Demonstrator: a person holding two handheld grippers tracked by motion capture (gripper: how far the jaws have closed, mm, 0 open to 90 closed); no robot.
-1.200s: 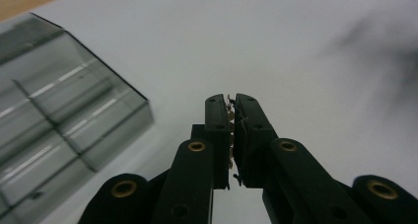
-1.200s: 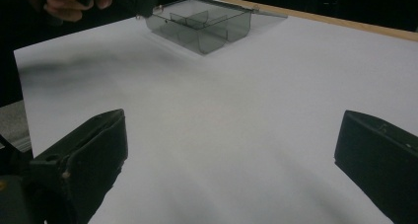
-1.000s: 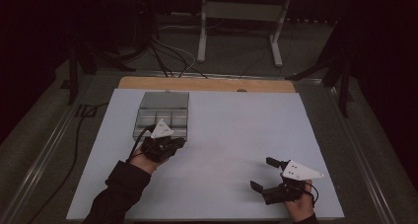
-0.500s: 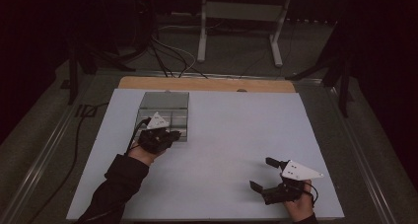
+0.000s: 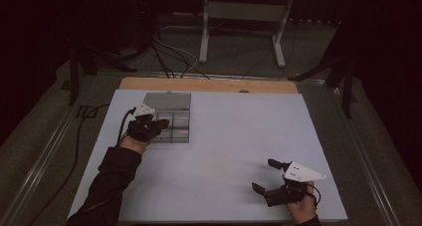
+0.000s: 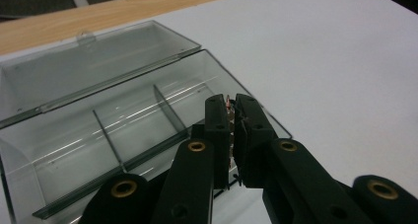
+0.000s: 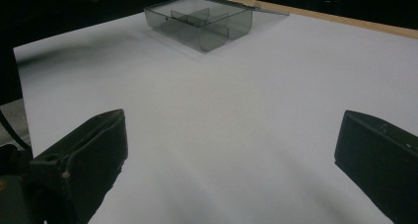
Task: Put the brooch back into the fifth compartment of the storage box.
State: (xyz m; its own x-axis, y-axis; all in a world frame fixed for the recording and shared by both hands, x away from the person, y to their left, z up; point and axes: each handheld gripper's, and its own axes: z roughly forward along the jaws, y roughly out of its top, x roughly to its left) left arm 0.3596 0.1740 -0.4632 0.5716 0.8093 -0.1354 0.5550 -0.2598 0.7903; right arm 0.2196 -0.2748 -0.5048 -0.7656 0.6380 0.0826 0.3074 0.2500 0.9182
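Observation:
A clear plastic compartment box (image 5: pixel 174 117) with its lid folded back lies on the white table top, far left. My left gripper (image 5: pixel 158 123) hovers over the box's left half. In the left gripper view its jaws (image 6: pixel 230 108) are shut on a tiny coppery part (image 6: pixel 229 104), above the box (image 6: pixel 74 135) and its dividers. My right gripper (image 5: pixel 263 175) rests near the front right edge, jaws wide open with nothing between them. From the right gripper view (image 7: pixel 231 155) the box (image 7: pixel 202 19) sits far off across bare table.
The white board (image 5: pixel 224 136) covers the table, with a wooden strip (image 5: pixel 209 84) along its far edge. Beyond it stand a metal frame (image 5: pixel 239 17) and floor cables (image 5: pixel 169 56). A cable (image 5: pixel 122 126) trails from the left gripper.
My left hand has moved left and a little farther away over the box, jaws still shut. The right hand and gripper have kept still.

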